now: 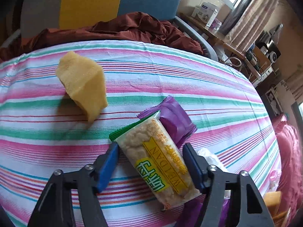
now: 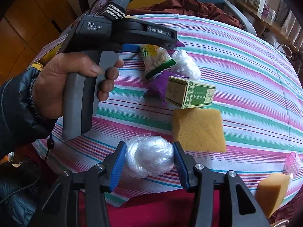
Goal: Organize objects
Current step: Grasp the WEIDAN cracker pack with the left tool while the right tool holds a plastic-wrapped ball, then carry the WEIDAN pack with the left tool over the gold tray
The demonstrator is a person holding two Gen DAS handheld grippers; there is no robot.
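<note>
My left gripper has its blue pads around a clear-wrapped rice snack bar with a yellow and green label, held over the striped tablecloth. A purple packet lies just beyond the bar. A yellow sponge lies to the far left. My right gripper is shut on a ball of clear plastic wrap near the table's front edge. In the right wrist view the left gripper's body holds the snack bar above the purple packet.
A green and gold box, a flat yellow sponge, a second plastic-wrap ball, a sponge wedge and a small pink basket sit on the table. A brown cloth lies on a chair beyond.
</note>
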